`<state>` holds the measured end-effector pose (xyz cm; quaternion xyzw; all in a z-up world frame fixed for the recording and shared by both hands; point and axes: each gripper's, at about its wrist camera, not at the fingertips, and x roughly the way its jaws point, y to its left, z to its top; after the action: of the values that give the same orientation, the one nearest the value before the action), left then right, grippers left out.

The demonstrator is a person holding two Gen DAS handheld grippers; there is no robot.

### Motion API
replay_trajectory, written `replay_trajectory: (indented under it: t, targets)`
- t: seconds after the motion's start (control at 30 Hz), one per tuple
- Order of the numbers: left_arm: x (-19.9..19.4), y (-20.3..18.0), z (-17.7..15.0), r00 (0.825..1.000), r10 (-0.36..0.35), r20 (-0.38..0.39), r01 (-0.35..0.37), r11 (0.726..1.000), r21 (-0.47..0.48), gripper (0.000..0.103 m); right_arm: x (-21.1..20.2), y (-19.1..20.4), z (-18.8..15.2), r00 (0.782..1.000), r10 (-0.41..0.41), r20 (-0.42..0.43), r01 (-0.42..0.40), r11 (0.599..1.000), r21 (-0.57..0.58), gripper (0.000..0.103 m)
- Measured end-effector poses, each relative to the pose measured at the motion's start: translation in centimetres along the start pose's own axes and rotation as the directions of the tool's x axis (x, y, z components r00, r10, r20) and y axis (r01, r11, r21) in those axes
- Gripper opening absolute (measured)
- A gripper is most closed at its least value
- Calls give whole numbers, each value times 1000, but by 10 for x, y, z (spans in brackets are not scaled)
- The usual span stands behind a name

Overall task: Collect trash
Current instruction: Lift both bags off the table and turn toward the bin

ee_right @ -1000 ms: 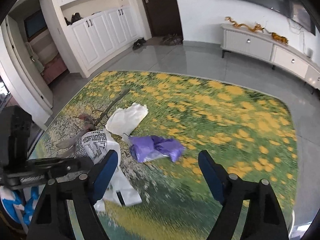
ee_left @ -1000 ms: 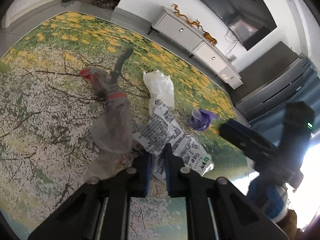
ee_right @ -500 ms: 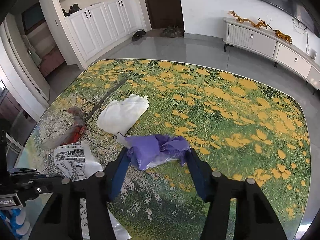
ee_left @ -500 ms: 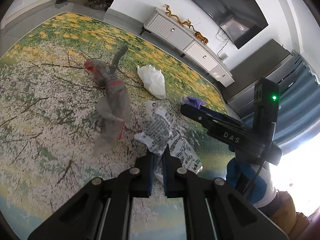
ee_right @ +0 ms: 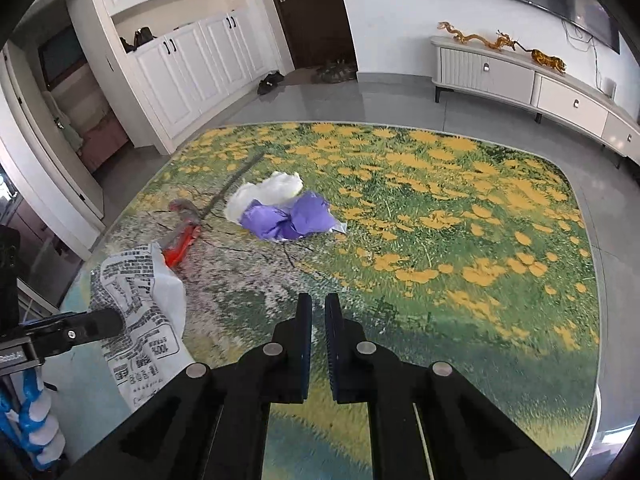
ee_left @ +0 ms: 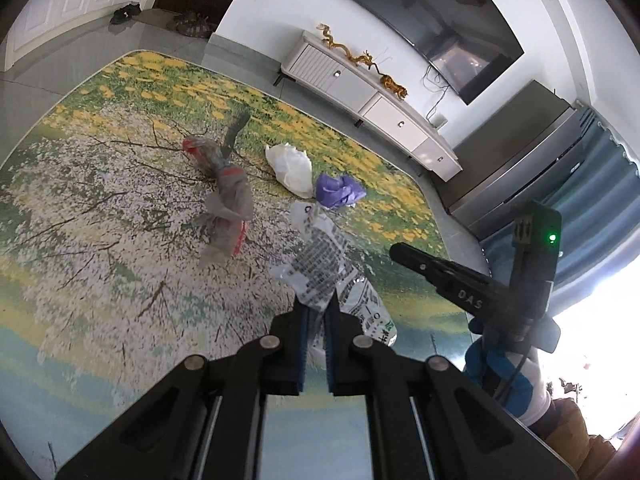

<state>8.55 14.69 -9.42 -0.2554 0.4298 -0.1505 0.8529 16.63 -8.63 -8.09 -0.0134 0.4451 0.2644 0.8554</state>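
Between left claw (ee_left: 316, 316), crumpled printed wrapper (ee_left: 324, 264)

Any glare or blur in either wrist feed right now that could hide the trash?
Left wrist view: window light blows out the lower right corner; the printed bag in the left gripper stays readable. Right wrist view: even light, slight smear on the rug near the right gripper; the purple wrapper is sharp. Both views bend straight edges.
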Motion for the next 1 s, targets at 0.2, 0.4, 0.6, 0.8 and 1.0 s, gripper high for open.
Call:
replay_trajectory:
  t: [0.2, 0.4, 0.6, 0.8, 1.0]
  targets:
    - [-12, 5, -4, 1000, 3, 16, -3, 1000, 0, 6, -6, 9, 18, 999, 0, 39, 1, 1000, -19, 51]
    - [-16, 10, -2, 1000, 1, 22, -1, 1000, -8, 6, 21, 22, 41, 1000, -11, 26, 13, 996, -90, 75]
    - [-17, 19, -1, 1000, -2, 22, 2, 1000, -23, 6, 54, 28, 54, 1000, 2, -4, -2, 989, -149, 82]
    - [-15, 20, 1, 1000, -10, 19, 11, 1000, -22, 6, 78, 24, 58, 999, 6, -32, -11, 988, -157, 70]
    - [-13, 16, 1, 1000, -9, 17, 9, 1000, -15, 6, 77, 19, 52, 999, 29, -29, -33, 989, -144, 59]
